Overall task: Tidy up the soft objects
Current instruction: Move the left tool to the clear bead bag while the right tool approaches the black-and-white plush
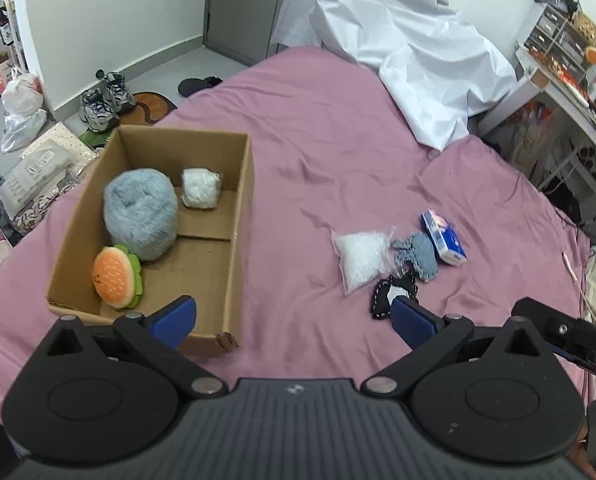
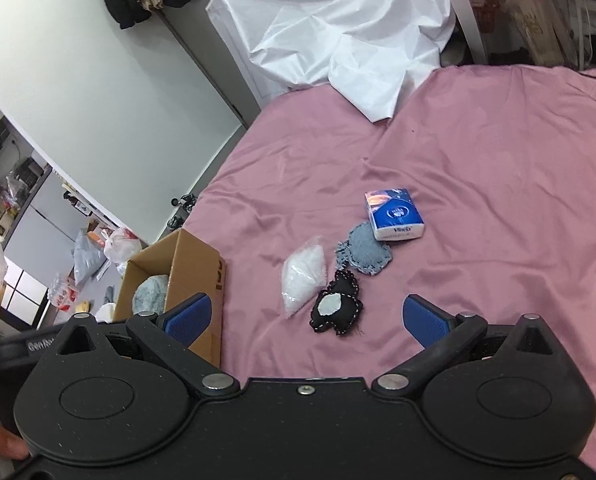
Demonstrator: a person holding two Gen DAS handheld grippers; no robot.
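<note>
My left tongs [image 1: 294, 322] and right tongs [image 2: 306, 320] gape empty above the pink bed [image 1: 318, 152]; black pouch [image 2: 336, 310], bead bag [image 2: 303, 280], denim patch [image 2: 364, 254], tissue pack [image 2: 394, 214] toward 12 o'clock, cardboard box [image 1: 234, 240] at 10 o'clock holding burger plush [image 1: 116, 276].

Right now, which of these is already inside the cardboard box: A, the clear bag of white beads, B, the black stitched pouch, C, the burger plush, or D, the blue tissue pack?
C: the burger plush sits in the cardboard box beside the fluffy blue cushion, while the other three lie on the pink bedsheet.
</note>
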